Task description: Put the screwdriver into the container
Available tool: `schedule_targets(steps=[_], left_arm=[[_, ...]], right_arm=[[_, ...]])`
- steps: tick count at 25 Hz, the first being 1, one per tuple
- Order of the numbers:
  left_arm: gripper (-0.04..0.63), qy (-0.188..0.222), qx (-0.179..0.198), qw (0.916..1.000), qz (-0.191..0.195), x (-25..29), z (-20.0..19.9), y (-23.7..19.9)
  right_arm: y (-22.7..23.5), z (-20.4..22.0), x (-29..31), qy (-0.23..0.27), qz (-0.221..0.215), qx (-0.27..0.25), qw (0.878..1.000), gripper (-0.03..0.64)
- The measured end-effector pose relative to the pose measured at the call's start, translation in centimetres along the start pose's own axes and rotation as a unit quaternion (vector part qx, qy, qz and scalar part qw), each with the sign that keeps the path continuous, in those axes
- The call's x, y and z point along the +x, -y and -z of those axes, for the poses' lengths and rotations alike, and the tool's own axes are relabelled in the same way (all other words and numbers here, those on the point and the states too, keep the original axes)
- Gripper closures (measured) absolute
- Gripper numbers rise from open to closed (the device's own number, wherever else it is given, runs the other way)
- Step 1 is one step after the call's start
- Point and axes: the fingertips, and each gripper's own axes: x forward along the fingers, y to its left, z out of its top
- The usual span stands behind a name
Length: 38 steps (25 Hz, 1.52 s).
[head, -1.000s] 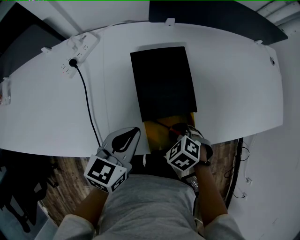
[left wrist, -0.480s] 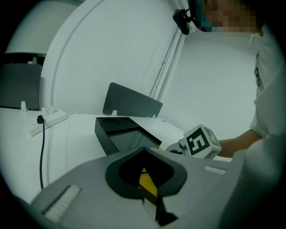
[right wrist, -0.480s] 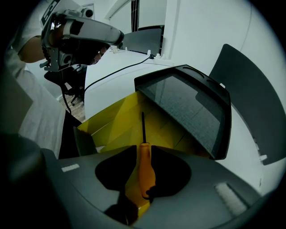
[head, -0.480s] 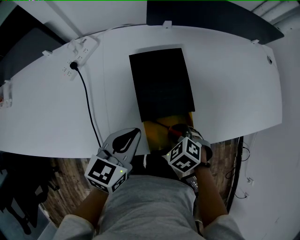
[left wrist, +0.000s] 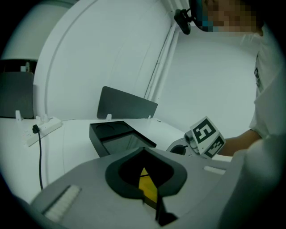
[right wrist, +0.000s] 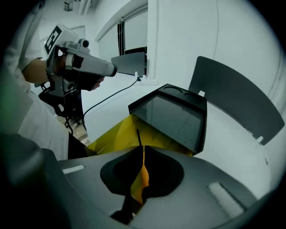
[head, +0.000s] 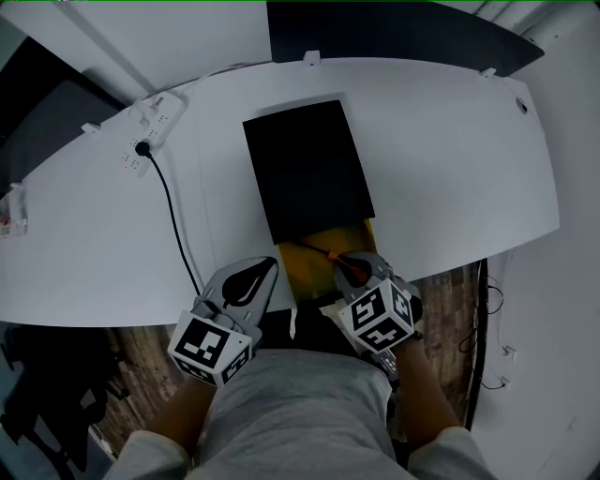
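Right gripper [right wrist: 143, 147] just clamped screwdriver [right wrist: 144, 177] | left gripper [left wrist: 144, 149] closed | white table [head: 450, 159], wood floor [head: 131, 366]

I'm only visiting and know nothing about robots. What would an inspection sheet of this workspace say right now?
Surface: white curved table.
Job's things: black box; yellow tray at its near end; screwdriver with orange handle.
Clutter: nothing seen.
Grippers: left gripper shut, empty; right gripper has just been closing, now shut on the screwdriver.
Cables: black cable runs from the power strip.
Surroundings: dark panels behind the table; wooden floor.
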Motion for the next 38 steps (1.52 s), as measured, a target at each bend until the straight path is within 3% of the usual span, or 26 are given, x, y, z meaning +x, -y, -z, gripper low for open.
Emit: schedule_targets(steps=[10,21,29,33,38], left_arm=[[0.595,0.018,0.025,0.9994,0.018,0.0,-2.6,1.5],[0.595,0.036,0.046,0.998,0.026,-0.7,-5.0,3.4],[0.595,0.034,0.048,0.9976,0.035,-1.1,-4.9,5.3],[0.595,0.031,0.052,0.9974,0.039,-1.0,-5.0,5.4],[0.595,0.035,0.05,0.9976,0.034,-1.1,-5.3,5.1]], right_arm=[[0.1,-1.8,-4.7,0.084,0.022,0.062,0.994,0.601],[0.9,-5.1,-10.9,0.198,0.035,0.146,0.969,0.603],[1.4,-4.8,-12.0,0.216,0.05,0.156,0.963,0.603],[1.2,-4.9,-11.9,0.232,0.033,0.173,0.956,0.603],[0.7,-5.4,-11.8,0.234,0.022,0.166,0.958,0.603]])
